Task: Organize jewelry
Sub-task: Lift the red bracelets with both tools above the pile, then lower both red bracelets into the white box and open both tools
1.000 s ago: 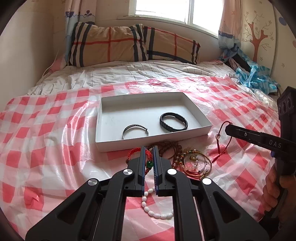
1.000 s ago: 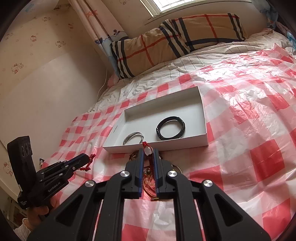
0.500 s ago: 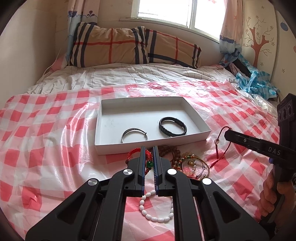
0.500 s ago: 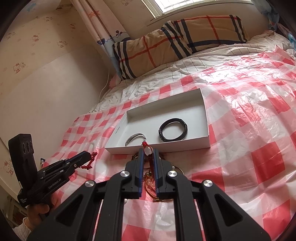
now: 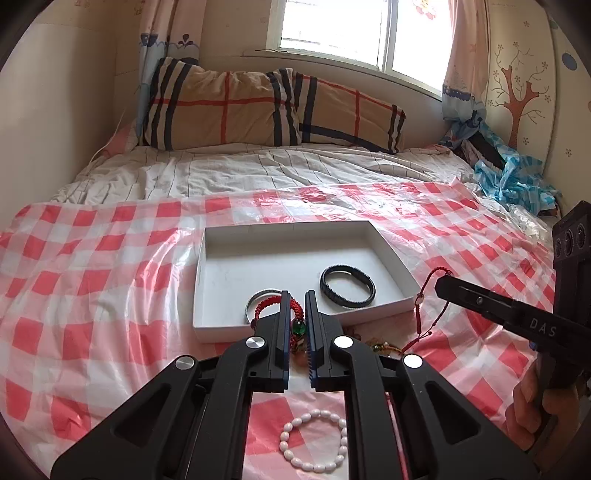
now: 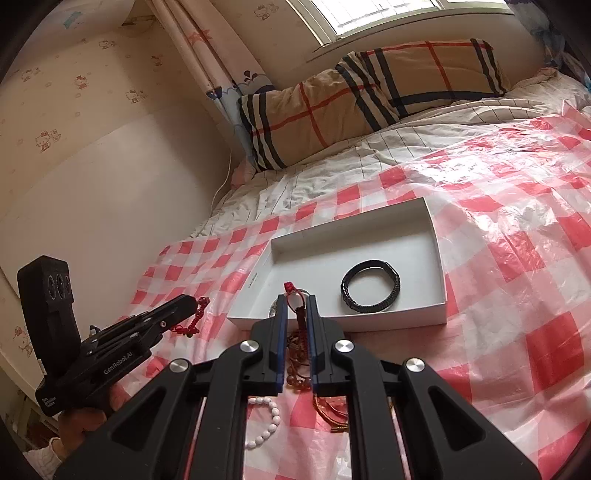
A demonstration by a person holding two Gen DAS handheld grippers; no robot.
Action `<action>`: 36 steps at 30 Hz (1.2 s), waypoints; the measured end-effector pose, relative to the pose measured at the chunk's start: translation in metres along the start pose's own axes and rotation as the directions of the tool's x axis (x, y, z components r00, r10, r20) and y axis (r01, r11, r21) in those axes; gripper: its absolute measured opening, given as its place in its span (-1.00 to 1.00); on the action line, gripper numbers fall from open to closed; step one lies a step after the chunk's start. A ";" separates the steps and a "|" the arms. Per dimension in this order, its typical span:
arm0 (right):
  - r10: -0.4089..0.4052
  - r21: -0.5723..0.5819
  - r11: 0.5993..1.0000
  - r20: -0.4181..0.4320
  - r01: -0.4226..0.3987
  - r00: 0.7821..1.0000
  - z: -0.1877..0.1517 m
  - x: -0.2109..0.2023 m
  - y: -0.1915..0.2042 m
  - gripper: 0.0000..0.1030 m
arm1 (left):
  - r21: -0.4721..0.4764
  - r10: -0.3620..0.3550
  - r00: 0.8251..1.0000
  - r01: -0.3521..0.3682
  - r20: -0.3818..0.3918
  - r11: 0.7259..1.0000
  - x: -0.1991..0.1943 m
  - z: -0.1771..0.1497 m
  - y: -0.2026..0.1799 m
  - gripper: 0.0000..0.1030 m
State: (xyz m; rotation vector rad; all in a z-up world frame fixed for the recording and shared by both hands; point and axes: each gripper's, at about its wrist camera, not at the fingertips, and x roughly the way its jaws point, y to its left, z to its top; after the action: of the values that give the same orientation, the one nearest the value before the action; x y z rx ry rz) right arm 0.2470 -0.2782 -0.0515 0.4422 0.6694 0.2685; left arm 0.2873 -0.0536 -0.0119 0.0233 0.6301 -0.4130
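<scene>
**Both grippers clamped on red bracelets by the box**

The left gripper [image 5: 296, 306] pinches a red braided bracelet [image 5: 295, 308] with a green bead; the right gripper [image 6: 296, 308] pinches a red cord bracelet [image 6: 293, 295]. Both hang at the near edge of the white box [image 5: 218, 258], which holds a black bracelet [image 5: 347, 291] and a silver bangle [image 5: 258, 297].

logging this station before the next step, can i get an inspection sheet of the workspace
surface: red-checked plastic sheet over a bed
job's things: white box holds black bracelet and silver bangle; white bead bracelet and brown bead strands lie outside
clutter: blue cloth
grippers: left tongs shut on red braided bracelet; right tongs shut on red cord bracelet
cables: white cord by wall
surroundings: plaid pillow, window
</scene>
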 end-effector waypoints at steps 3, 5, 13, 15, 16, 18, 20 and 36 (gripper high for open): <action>0.006 -0.003 1.000 0.000 -0.006 1.000 0.004 0.006 0.002 -0.79 | -0.003 0.008 1.000 -0.008 0.004 1.000 0.006 0.006 -0.001 -0.87; 0.014 0.002 1.000 0.003 -0.014 1.000 0.008 0.011 0.002 -0.79 | -0.010 0.011 1.000 -0.011 0.006 1.000 0.011 0.009 -0.001 -0.87; 0.020 0.014 1.000 0.018 -0.021 1.000 0.029 0.034 -0.001 -0.79 | -0.036 0.016 1.000 -0.016 0.004 0.999 0.034 0.023 0.002 -0.87; 0.019 0.017 1.000 0.017 -0.019 1.000 0.033 0.041 -0.003 -0.79 | -0.040 0.020 1.000 -0.020 0.004 0.999 0.041 0.025 0.003 -0.87; 0.019 0.019 1.000 0.016 -0.019 1.000 0.034 0.045 -0.003 -0.79 | -0.042 0.021 1.000 -0.021 0.003 0.999 0.043 0.026 0.003 -0.87; 0.018 0.020 1.000 0.012 -0.018 1.000 0.037 0.052 -0.005 -0.79 | -0.047 0.024 1.000 -0.024 -0.001 0.999 0.049 0.027 0.004 -0.87; 0.015 0.020 1.000 0.006 -0.016 1.000 0.039 0.059 -0.006 -0.79 | -0.053 0.025 1.000 -0.025 -0.006 0.998 0.054 0.027 0.004 -0.87; -0.065 0.014 0.998 -0.028 0.065 0.998 0.043 0.098 -0.022 -0.79 | -0.048 0.054 0.998 -0.055 -0.024 0.997 0.092 0.033 -0.004 -0.86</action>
State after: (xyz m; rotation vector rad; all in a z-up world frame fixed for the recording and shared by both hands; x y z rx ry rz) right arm 0.3513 -0.2738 -0.0846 0.4304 0.7122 0.2090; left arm 0.3718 -0.0963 -0.0375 -0.0008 0.6606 -0.3447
